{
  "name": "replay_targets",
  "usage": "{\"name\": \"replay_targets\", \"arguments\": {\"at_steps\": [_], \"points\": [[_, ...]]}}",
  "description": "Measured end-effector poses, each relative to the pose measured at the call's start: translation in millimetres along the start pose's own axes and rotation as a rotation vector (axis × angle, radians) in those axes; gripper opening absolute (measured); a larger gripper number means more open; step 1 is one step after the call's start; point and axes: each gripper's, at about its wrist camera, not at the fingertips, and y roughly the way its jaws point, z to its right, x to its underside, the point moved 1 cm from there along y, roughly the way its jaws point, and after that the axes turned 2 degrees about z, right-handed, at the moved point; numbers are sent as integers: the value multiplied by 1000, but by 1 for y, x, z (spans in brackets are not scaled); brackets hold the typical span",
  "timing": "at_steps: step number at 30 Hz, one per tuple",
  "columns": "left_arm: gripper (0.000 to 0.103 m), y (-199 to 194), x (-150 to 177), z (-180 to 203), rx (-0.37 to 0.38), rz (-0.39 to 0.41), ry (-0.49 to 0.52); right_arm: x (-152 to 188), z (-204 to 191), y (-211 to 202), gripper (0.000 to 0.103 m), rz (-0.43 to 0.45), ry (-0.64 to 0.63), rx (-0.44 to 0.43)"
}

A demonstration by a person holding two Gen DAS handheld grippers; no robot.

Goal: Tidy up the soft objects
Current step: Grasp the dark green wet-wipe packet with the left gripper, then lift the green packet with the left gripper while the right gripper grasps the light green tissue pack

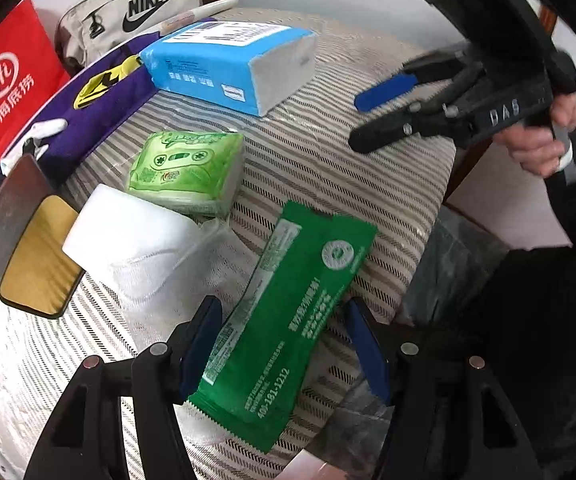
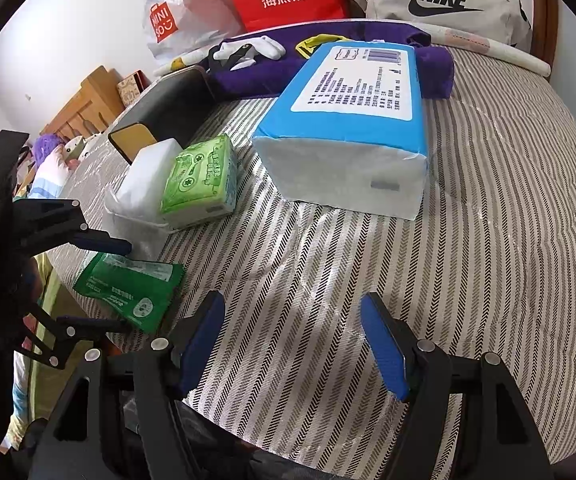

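On the striped grey-and-white bedspread (image 2: 468, 240), the left gripper (image 1: 283, 344) straddles a flat green plastic packet (image 1: 288, 312), whether clamped is unclear; the right gripper (image 2: 292, 344) gapes empty.

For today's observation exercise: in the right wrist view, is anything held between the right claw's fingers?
No: the right claw stands open over the bare striped cover, with nothing between its blue pads.

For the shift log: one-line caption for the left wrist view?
Left claw straddles a green wipes packet on the striped bedcover, pads not pressing.
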Motion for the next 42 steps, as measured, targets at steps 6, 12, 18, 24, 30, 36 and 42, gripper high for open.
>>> {"name": "replay_targets", "arguments": {"at_steps": [6,12,18,24,30,36,42], "points": [[61,3,-4,-11,39,23,-96,-1,-1,4,70,-4,-2,2],[44,0,0,-18,49,71,-183,-2,-2,4,70,-6,0,0],[45,-1,0,-21,58,98,-226,-4,-4,6,70,-11,0,1],[31,-7,8,-25,48,136,-288,-5,-12,8,70,-21,-18,8],[30,-18,20,-28,30,171,-336,-11,-19,8,70,-12,-24,16],[30,-36,34,-39,69,227,-406,-16,-24,4,70,-4,-36,20],[30,-50,40,-39,72,289,-395,-24,-34,2,70,8,-52,6]]}}
